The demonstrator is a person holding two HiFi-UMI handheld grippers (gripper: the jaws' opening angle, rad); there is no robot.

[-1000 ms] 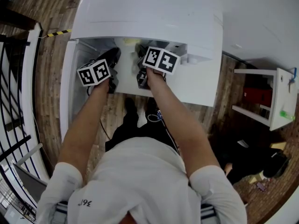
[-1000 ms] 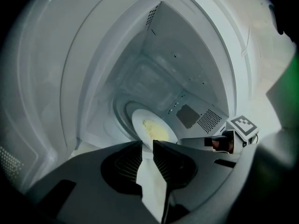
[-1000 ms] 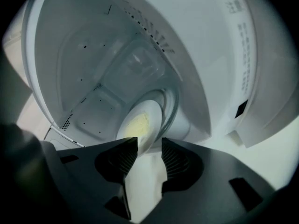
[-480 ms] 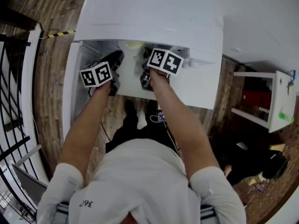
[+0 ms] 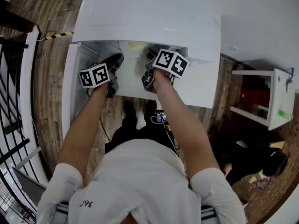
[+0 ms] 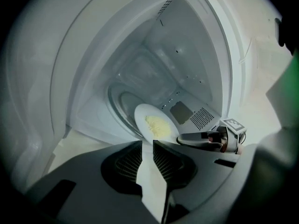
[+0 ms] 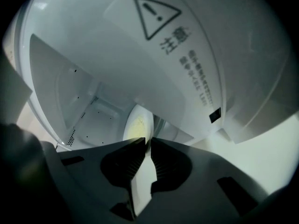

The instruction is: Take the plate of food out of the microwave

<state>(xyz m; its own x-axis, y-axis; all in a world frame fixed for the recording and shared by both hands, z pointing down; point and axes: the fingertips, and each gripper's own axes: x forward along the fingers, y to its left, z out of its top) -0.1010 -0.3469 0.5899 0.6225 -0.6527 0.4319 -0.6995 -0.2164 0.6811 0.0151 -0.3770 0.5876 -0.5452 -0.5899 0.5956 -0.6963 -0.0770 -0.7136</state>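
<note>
A white plate (image 6: 154, 122) with a heap of yellow food sits over the glass turntable (image 6: 122, 107) inside the white microwave (image 5: 149, 17). My left gripper (image 6: 147, 146) has its jaws around the plate's near rim, and the white rim fills the gap. My right gripper (image 7: 146, 142) sees the plate (image 7: 138, 121) edge-on. Its jaws have just been closing, with the plate's rim between them, and the pads press on it. The left gripper view shows the right gripper (image 6: 198, 136) at the plate's right edge. In the head view both grippers' tips are hidden inside the cavity.
The microwave door (image 5: 69, 92) stands open at the left. A panel with a warning triangle (image 7: 187, 45) hangs close above my right gripper. A white shelf unit (image 5: 275, 97) stands at the right and a black railing (image 5: 14, 101) at the left, on a wood floor.
The right gripper's marker cube has shifted a little to the right and rolled. The left gripper has stayed where it was.
</note>
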